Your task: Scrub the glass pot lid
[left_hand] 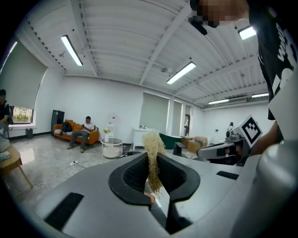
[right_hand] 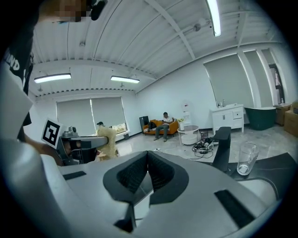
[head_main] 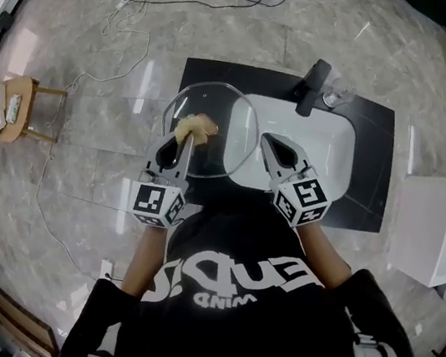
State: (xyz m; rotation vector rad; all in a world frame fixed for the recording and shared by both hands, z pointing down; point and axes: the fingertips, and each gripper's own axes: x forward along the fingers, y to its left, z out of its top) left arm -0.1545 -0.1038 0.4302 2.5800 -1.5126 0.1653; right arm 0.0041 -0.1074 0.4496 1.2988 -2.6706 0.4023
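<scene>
Glass pot lid (head_main: pixel 218 109) hung tilted at frame center, over left edge of white sink (head_main: pixel 329 149). R gripper (head_main: pixel 268 141) clamped shut on its right rim; L gripper (head_main: pixel 185 142) pinched loofah scrubber (head_main: pixel 196 127) vs. the glass. Judged stiff, slick, breakable, fairly light: best gripped at rim w/ 1 gripper.

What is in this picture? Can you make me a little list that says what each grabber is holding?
Place: a white sink set in a black counter
Left gripper: shut on a tan scrubber
Right gripper: shut, apparently on the rim of the glass lid
Lid: held up in the air over the sink's left edge
Scrubber and lid: they overlap in the head view; cannot tell if they touch
Behind the sink: a black tap and a drinking glass
</scene>
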